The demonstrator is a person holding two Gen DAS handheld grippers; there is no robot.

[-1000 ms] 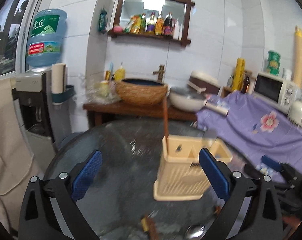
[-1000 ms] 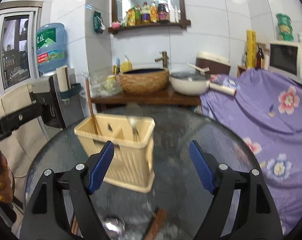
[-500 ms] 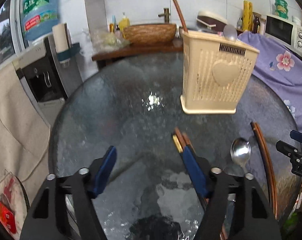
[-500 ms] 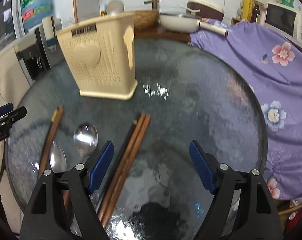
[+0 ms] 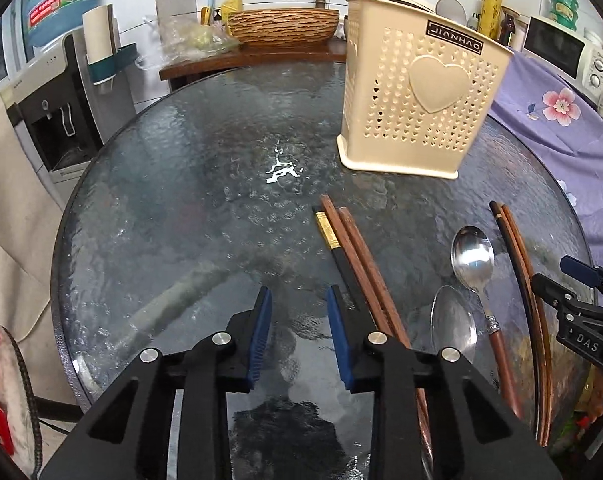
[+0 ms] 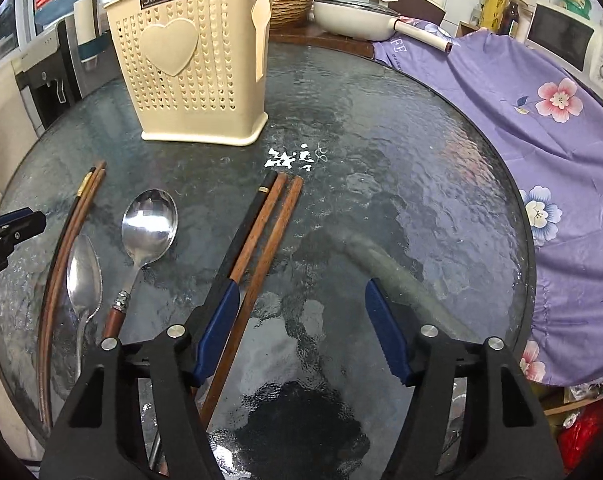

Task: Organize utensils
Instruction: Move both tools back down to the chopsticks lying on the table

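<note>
Glass desk: chopsticks and spoons lie before the holder, which seems to hold a few already. My left tongs and right tongs gape, empty.

A round glass table carries a cream utensil basket standing upright at its far side. Nearer, three chopsticks lie side by side, two spoons rest just beside them, and another chopstick pair lies along the rim.
</note>
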